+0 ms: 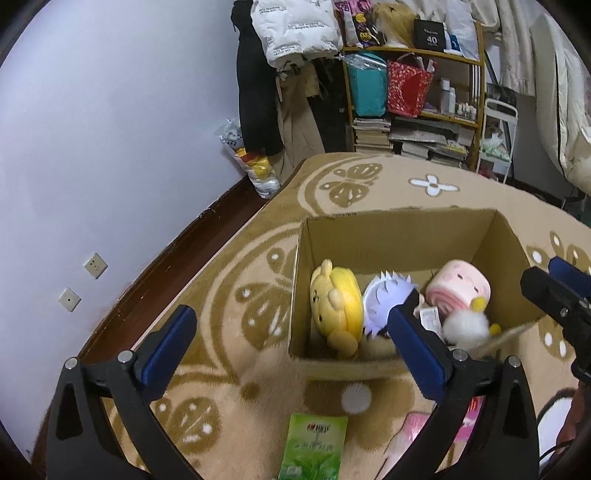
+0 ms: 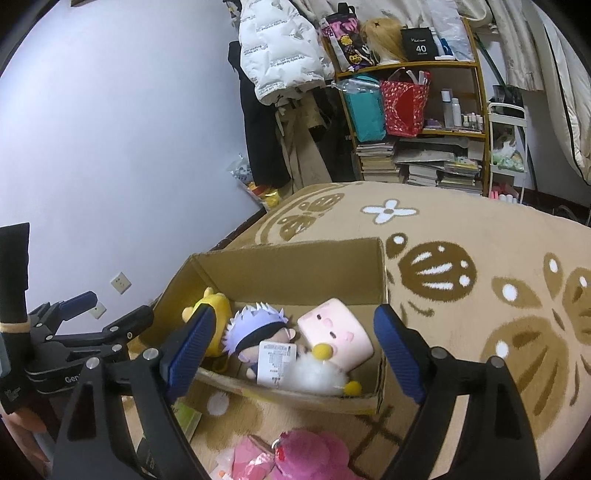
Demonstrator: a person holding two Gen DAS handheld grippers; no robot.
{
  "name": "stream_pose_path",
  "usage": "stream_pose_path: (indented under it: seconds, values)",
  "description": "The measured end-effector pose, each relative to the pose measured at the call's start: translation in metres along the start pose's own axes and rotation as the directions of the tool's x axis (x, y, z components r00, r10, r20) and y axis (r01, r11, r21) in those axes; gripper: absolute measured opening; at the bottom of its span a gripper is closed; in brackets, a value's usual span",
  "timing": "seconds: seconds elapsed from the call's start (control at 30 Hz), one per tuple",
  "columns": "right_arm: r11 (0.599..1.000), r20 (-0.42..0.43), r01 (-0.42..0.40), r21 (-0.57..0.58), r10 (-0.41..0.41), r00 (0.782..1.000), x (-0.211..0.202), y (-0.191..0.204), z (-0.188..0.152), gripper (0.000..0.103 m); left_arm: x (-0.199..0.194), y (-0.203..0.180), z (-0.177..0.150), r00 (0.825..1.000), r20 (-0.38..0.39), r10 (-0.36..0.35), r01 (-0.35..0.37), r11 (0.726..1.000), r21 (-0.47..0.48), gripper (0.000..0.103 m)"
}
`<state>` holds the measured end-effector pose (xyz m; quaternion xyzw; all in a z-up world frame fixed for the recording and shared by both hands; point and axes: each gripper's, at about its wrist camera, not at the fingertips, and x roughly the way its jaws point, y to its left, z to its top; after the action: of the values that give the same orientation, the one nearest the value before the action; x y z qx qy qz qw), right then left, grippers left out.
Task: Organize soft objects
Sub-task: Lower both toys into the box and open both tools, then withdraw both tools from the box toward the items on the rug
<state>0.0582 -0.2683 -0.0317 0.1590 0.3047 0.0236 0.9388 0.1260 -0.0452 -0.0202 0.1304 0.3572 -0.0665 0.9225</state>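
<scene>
An open cardboard box sits on the rug. Inside lie a yellow bear plush, a white-haired doll plush, a pink block plush and a white fluffy toy with yellow parts. My left gripper is open and empty, above the box's near left corner. My right gripper is open and empty, above the box's near wall. A pink plush lies on the rug in front of the box.
A green tissue packet and a pink packet lie on the tan patterned rug. A cluttered shelf with books and bags, and hanging clothes, stand at the far wall. The left gripper shows in the right wrist view.
</scene>
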Motion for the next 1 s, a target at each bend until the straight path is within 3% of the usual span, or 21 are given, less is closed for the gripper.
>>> stream_pose_path:
  seconds: [0.4, 1.0]
  values:
    - [1.000, -0.019, 0.018, -0.020, -0.019, 1.000, -0.024, 0.012, -0.015, 0.091, -0.030, 0.014, -0.025, 0.999, -0.048, -0.018, 0.017, 1.000, -0.026, 0.102]
    - [0.997, -0.144, 0.055, -0.061, -0.064, 0.988, -0.032, 0.020, -0.049, 0.091, -0.045, 0.015, -0.063, 0.984, -0.171, -0.044, 0.049, 0.999, 0.022, 0.102]
